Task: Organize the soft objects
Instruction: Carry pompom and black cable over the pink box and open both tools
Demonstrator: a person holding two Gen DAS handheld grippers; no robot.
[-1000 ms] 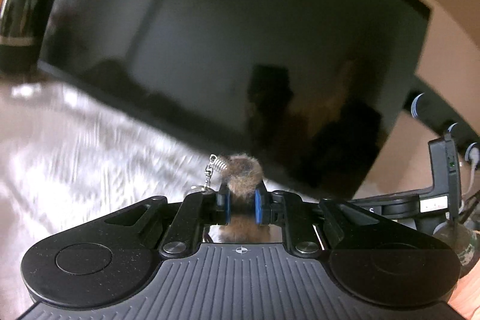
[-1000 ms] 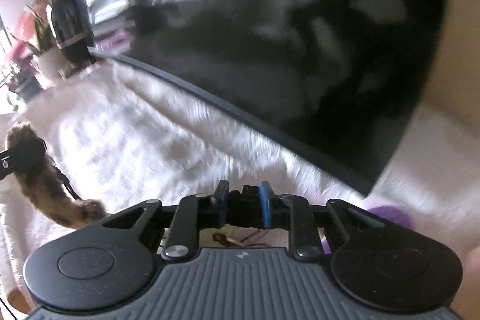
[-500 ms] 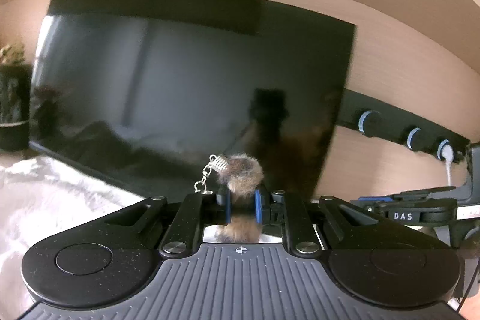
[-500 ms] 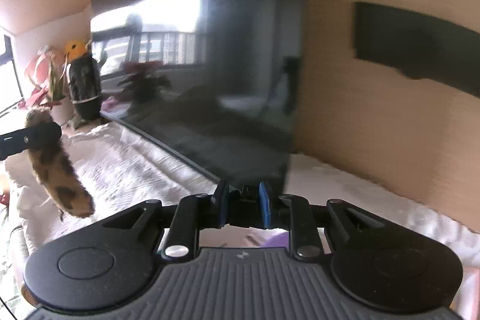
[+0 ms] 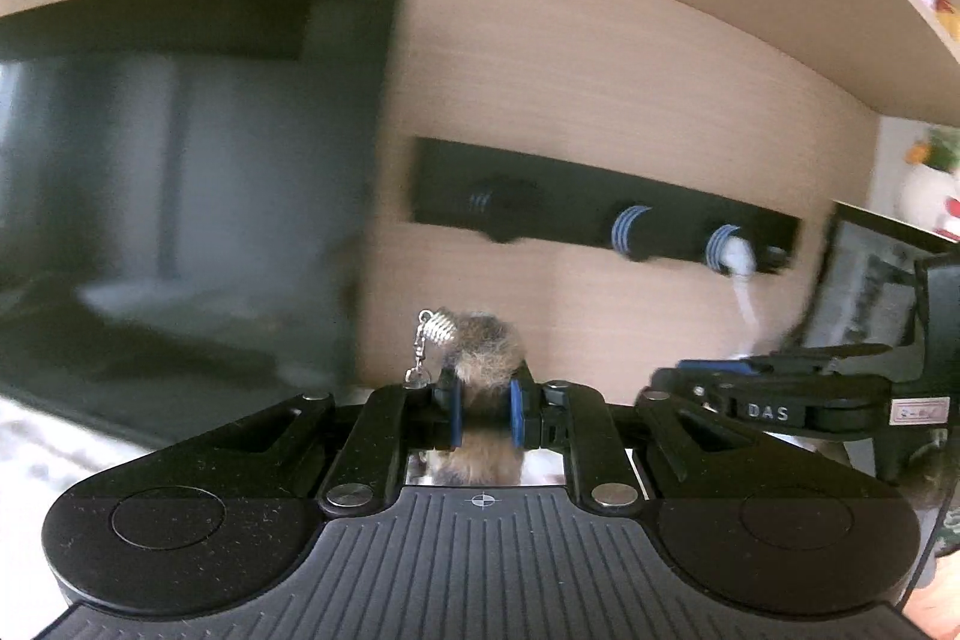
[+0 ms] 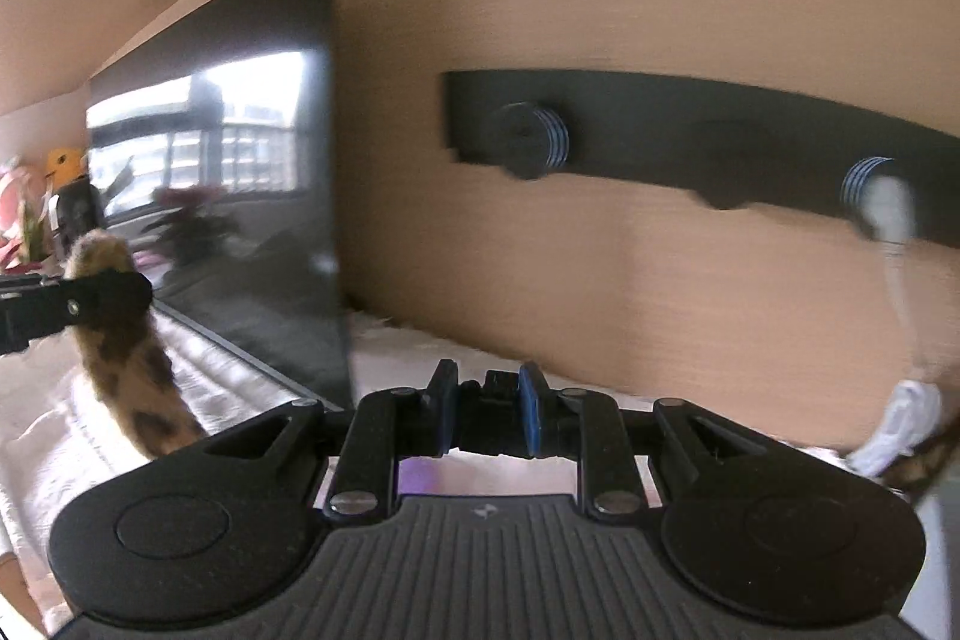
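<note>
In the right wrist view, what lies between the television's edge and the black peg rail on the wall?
Only bare wooden wall panel separates the television from the peg rail.

I count two grippers: left gripper [image 5: 483,413], right gripper [image 6: 490,419]. One furry tail keychain [image 5: 483,347]. One dark screen [image 5: 180,172]. One black hook rail [image 6: 690,130] with three round pegs. One white cable [image 6: 894,244] hanging off the rightmost peg.

Both cams sit on the gripper bodies, looking fwd along the fingers, slightly downward, at the wood wall. Left cam faces the TV [image 5: 180,172] w/ black peg rail [image 5: 600,214] to its right; right cam is nearer the rail [image 6: 690,130]. Shared: TV [image 6: 240,172], rail, wall.
</note>
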